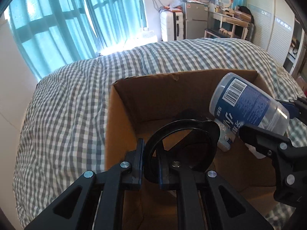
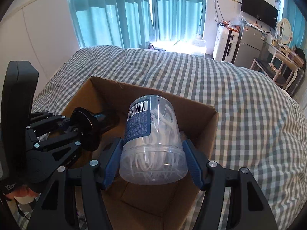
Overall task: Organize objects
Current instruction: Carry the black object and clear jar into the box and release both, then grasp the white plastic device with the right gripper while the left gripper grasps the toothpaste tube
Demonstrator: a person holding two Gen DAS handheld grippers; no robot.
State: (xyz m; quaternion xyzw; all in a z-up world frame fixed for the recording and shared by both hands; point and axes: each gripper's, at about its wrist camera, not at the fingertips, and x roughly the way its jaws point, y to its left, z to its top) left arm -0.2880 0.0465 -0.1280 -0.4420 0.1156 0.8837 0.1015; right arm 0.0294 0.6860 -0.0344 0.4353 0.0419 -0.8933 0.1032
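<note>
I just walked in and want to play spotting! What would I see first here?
First, the clear plastic jar with a blue label, gripped tilted in the right gripper above the open brown cardboard box. Next, the black round ring-shaped part pinched in the left gripper over the same box, which sits on the grey-and-white checked bedspread.
</note>
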